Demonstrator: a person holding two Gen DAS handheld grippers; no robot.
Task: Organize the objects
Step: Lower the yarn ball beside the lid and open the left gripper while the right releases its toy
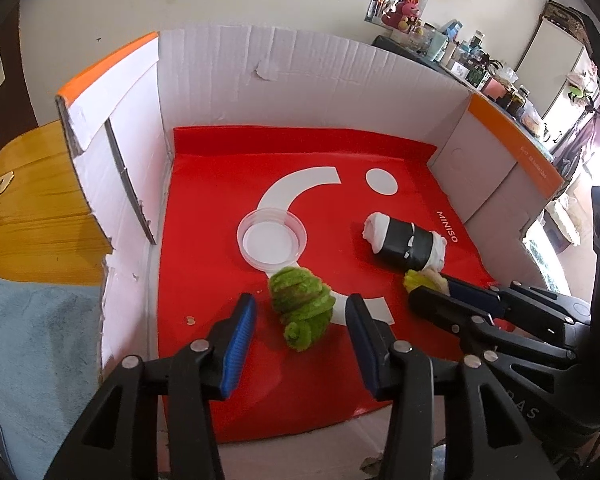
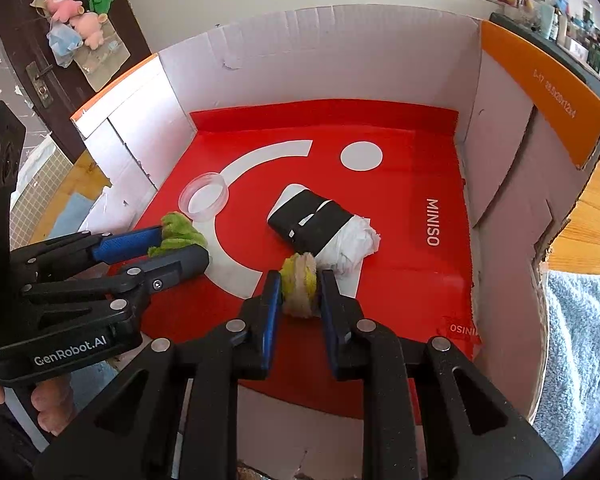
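A green fuzzy piece (image 1: pixel 296 292) lies on the red mat (image 1: pixel 220 360) inside a cardboard box. My left gripper (image 1: pixel 302 308) straddles it, jaws open, with a gap between each pad and the piece. The right wrist view shows the same gripper (image 2: pixel 182 244) around the green piece (image 2: pixel 180 230). My right gripper (image 2: pixel 301 280) is shut on a yellow and beige fuzzy piece (image 2: pixel 300 294), low over the mat, and appears again (image 1: pixel 430 290) at the right of the left wrist view. A white roll wrapped in black (image 2: pixel 312 224) lies just beyond. A clear round lid (image 1: pixel 272 240) rests further back.
White cardboard walls (image 1: pixel 300 80) with orange flaps enclose the mat on three sides. A wooden table (image 1: pixel 32 208) and a blue towel (image 1: pixel 32 340) lie outside to the left. A person's fingers (image 2: pixel 48 404) hold the left gripper's handle. A cluttered shelf (image 1: pixel 480 68) stands behind.
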